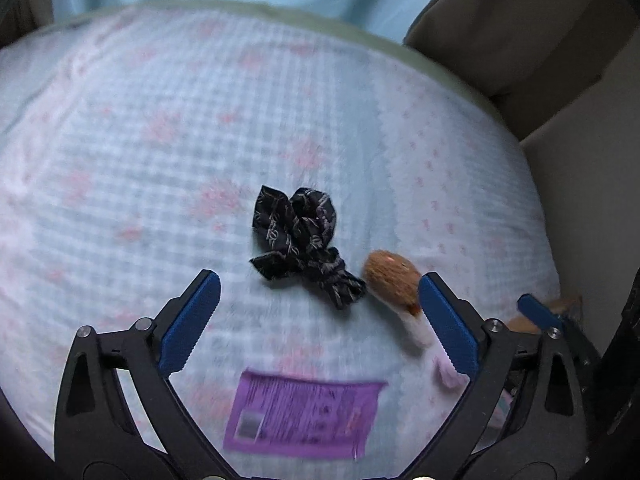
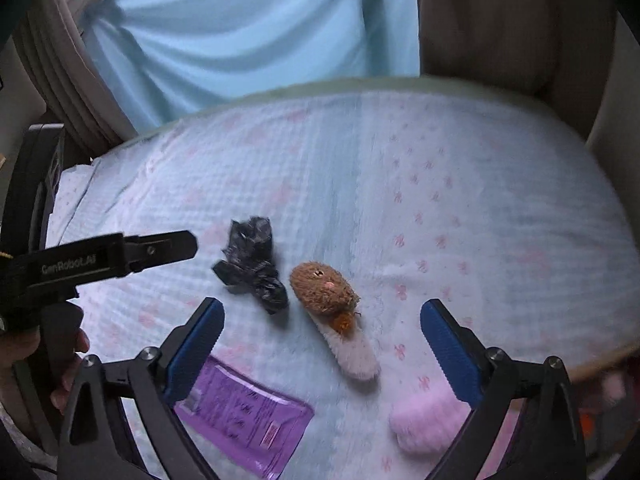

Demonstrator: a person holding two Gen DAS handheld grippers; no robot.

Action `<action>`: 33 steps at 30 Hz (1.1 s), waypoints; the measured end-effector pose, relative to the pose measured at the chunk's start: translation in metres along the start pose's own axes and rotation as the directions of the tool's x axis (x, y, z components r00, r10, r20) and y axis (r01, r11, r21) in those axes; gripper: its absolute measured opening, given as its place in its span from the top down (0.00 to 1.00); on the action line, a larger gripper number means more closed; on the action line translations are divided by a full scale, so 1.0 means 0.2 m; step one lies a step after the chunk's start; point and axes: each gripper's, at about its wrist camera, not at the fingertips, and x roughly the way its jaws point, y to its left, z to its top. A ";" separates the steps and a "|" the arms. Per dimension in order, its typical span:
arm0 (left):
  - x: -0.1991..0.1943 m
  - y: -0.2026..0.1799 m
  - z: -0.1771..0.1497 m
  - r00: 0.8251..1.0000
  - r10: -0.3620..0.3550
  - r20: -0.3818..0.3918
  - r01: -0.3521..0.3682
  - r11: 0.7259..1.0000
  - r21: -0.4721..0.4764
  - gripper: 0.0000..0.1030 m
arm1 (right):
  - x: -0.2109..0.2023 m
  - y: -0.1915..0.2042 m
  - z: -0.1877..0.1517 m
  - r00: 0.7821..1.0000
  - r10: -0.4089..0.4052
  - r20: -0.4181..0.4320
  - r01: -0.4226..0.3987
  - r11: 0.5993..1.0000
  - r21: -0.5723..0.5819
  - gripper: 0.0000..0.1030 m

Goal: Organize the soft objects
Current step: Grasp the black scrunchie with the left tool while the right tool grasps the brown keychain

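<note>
A black patterned fabric scrunchie lies on the bed; it also shows in the right wrist view. Right of it lies a plush toy with a brown furry head and white body, partly hidden by my finger in the left wrist view. A pink fluffy object lies near the right finger. My left gripper is open, just short of the scrunchie. My right gripper is open around the plush toy's body, above it. The left gripper's body shows at the left.
A purple flat packet lies on the bed near me, also in the right wrist view. The checked pale-blue bedspread covers the bed. A light-blue curtain hangs behind, and a beige wall stands to the right.
</note>
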 end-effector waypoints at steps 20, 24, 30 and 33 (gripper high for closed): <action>0.63 0.11 0.06 0.999 -0.002 -0.054 -0.002 0.998 -0.068 0.58 | 0.59 -0.07 -0.03 0.991 0.100 -0.087 -0.103 0.994 -0.035 0.57; 0.59 0.12 0.07 0.999 -0.020 -0.042 0.017 0.997 -0.074 0.75 | 0.59 -0.05 -0.04 0.994 0.087 -0.068 -0.090 0.995 -0.050 0.61; 0.58 0.12 0.09 0.999 -0.020 -0.039 0.017 0.997 -0.073 0.78 | 0.59 -0.05 -0.05 0.995 0.080 -0.053 -0.081 0.996 -0.030 0.63; 0.54 0.12 0.08 1.000 -0.016 -0.025 0.014 0.997 -0.070 0.78 | 0.56 -0.05 -0.04 0.997 0.074 -0.036 -0.075 0.997 -0.026 0.64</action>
